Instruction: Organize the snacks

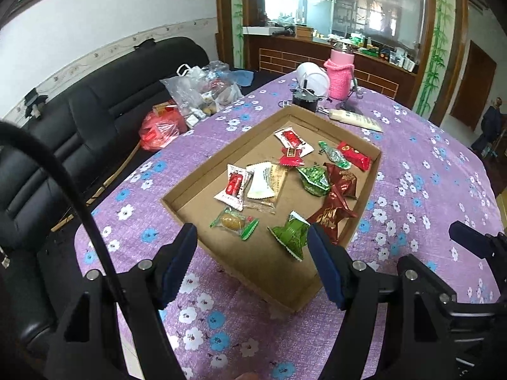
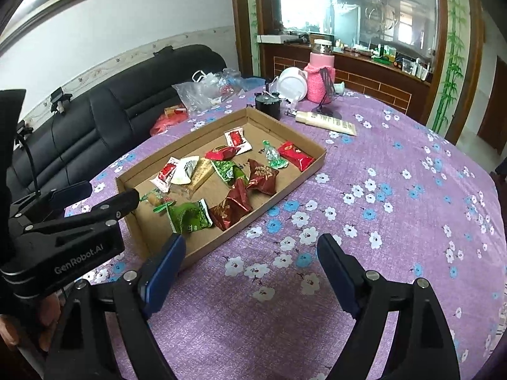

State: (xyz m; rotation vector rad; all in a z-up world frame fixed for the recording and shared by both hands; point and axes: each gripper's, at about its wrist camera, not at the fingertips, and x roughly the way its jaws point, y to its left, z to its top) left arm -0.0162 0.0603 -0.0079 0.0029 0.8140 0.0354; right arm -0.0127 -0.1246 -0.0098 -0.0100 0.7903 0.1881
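Observation:
A shallow cardboard tray [image 1: 202,183] [image 2: 313,161] lies on the purple flowered table and holds several wrapped snacks: a green packet [image 1: 291,234] [image 2: 188,217], dark red packets [image 1: 336,202] [image 2: 263,174], a red packet [image 1: 353,155] [image 2: 296,155] and a white packet [image 1: 261,180] [image 2: 185,169]. My left gripper [image 1: 252,247] is open and empty, hovering above the tray's near end, its right finger close to the green packet. My right gripper [image 2: 252,259] is open and empty over bare tablecloth, right of the tray. The left gripper also shows in the right wrist view [image 2: 104,199].
At the table's far end stand a pink knitted bottle [image 1: 340,76] [image 2: 320,76], a white container [image 1: 312,77], a black pot [image 2: 267,104] and a cream tube [image 1: 355,120] [image 2: 326,122]. Plastic bags [image 1: 196,91] lie on the black sofa [image 1: 95,120] at left.

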